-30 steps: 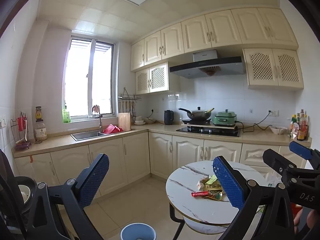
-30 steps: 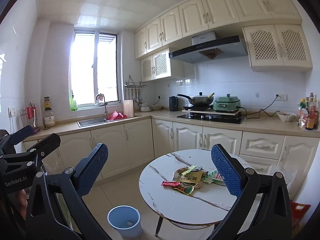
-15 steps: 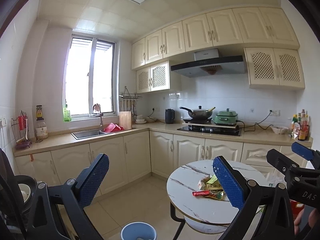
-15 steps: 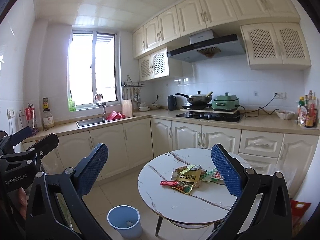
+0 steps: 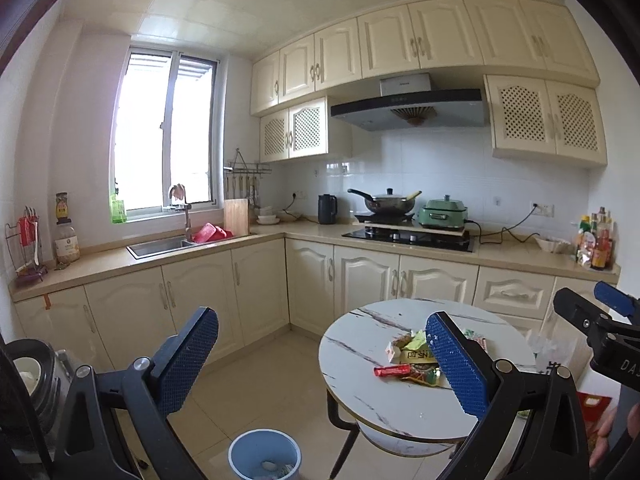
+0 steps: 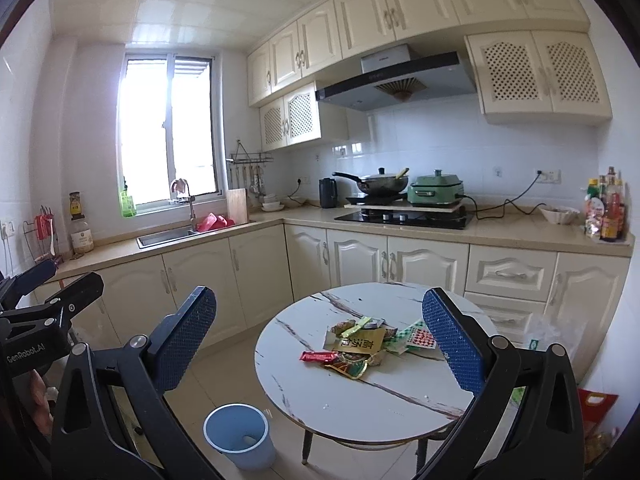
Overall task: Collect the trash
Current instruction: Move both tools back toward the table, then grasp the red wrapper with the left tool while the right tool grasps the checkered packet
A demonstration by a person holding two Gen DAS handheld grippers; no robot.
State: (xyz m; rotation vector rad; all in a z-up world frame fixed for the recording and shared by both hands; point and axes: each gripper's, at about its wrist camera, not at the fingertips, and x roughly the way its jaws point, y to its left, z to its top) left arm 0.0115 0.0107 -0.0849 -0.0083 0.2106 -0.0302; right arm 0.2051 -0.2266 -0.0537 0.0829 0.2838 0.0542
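Blue-padded left gripper (image 5: 320, 364) and right gripper (image 6: 320, 346) wide apart, empty, nearer the wrappers (image 6: 360, 346) than before.

Cream cabinets (image 5: 256, 284), bright window (image 5: 164, 136), white tiled walls, beige floor (image 6: 224, 364).

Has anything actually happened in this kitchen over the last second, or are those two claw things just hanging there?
Very little. Both cameras drifted slightly, so the round marble table sits a bit further left in the right view. The left gripper and right gripper stay open and empty. The pile of snack wrappers lies untouched on the table, and the blue waste bin stands on the floor as before.
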